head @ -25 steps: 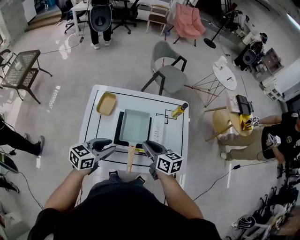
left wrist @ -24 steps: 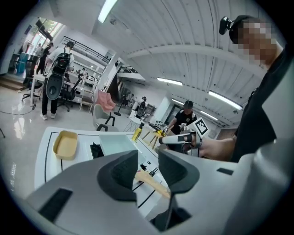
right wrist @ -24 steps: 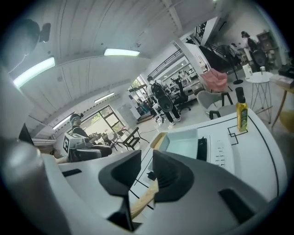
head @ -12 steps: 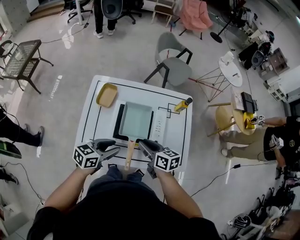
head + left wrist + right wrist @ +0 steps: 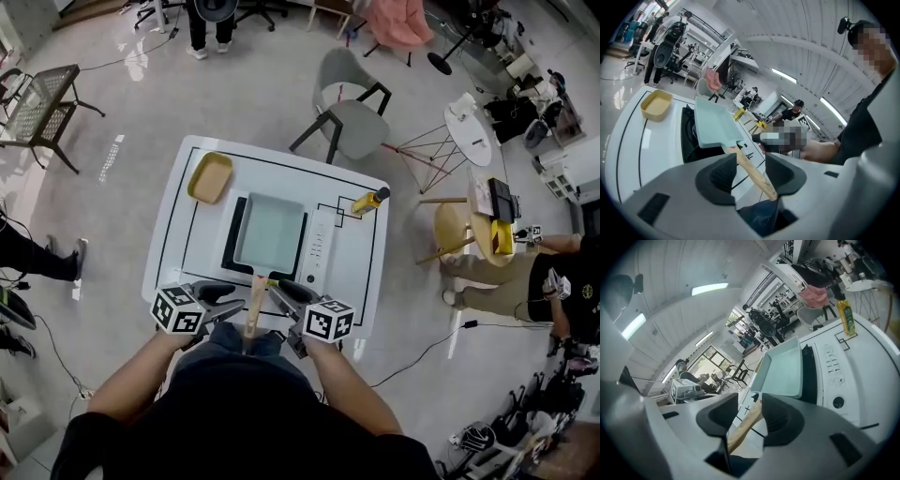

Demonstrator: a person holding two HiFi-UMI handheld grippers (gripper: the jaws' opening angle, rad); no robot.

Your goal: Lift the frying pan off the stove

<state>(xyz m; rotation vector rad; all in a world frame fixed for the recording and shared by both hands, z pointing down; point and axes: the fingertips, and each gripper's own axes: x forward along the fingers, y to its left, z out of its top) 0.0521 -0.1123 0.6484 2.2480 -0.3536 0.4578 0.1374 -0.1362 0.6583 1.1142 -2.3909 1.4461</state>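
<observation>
There is one frying pan (image 5: 270,232), one black stove (image 5: 232,236), one yellow dish (image 5: 209,178), one yellow bottle (image 5: 367,202) and two hand-held grippers. The pan sits on the stove in the middle of the tabletop (image 5: 178,239). Its wooden handle (image 5: 254,305) pokes out over the near edge. The left hand-held gripper (image 5: 230,298) and the right hand-held gripper (image 5: 279,295) flank that handle. Both have just been opening their jaws, and each gripper view shows the handle in the gap, not squeezed. Only the head view shows the dish by the far left corner and the bottle by the far right corner together.
</observation>
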